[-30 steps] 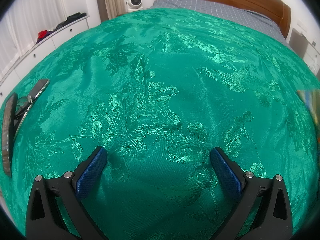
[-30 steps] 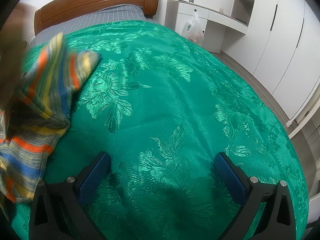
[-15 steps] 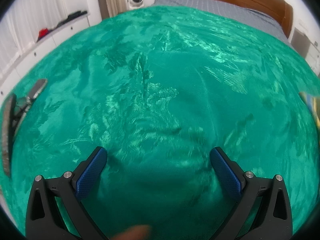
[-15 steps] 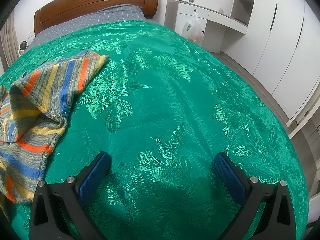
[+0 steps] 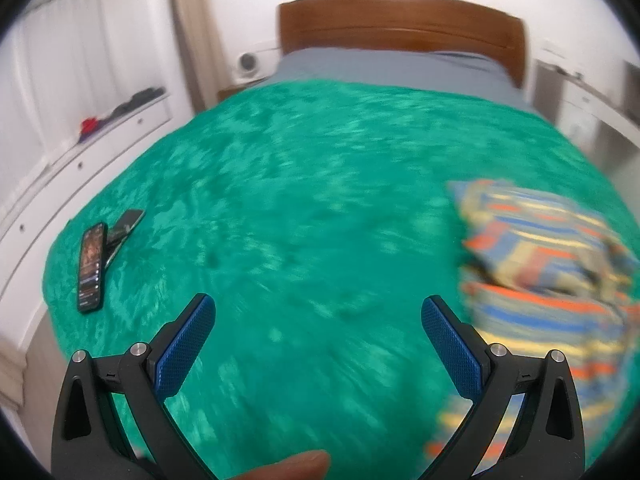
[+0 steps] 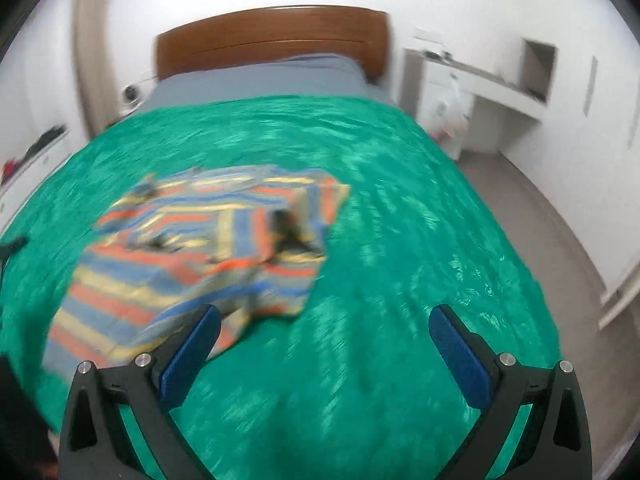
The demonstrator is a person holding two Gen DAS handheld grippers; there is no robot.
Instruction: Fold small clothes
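A small striped garment (image 6: 200, 256) in orange, blue, yellow and grey lies crumpled on the green patterned bedspread (image 6: 380, 264). In the right wrist view it is left of centre, reaching to my right gripper's left finger. My right gripper (image 6: 324, 340) hangs open above the bedspread with nothing between its fingers. In the left wrist view the garment (image 5: 544, 280) lies at the right, partly behind the right finger. My left gripper (image 5: 316, 332) is open and holds nothing. Both views are blurred by motion.
Two phones (image 5: 100, 256) lie on the bedspread near its left edge. A wooden headboard (image 5: 400, 28) and grey sheet are at the far end. White drawers (image 5: 80, 148) run along the left; a white desk (image 6: 480, 92) and floor lie right. A fingertip (image 5: 288, 464) shows below.
Both grippers have lifted and pulled back, so more of the bed and room shows. The striped garment, tossed in from the left, now lies flat on the bedspread.
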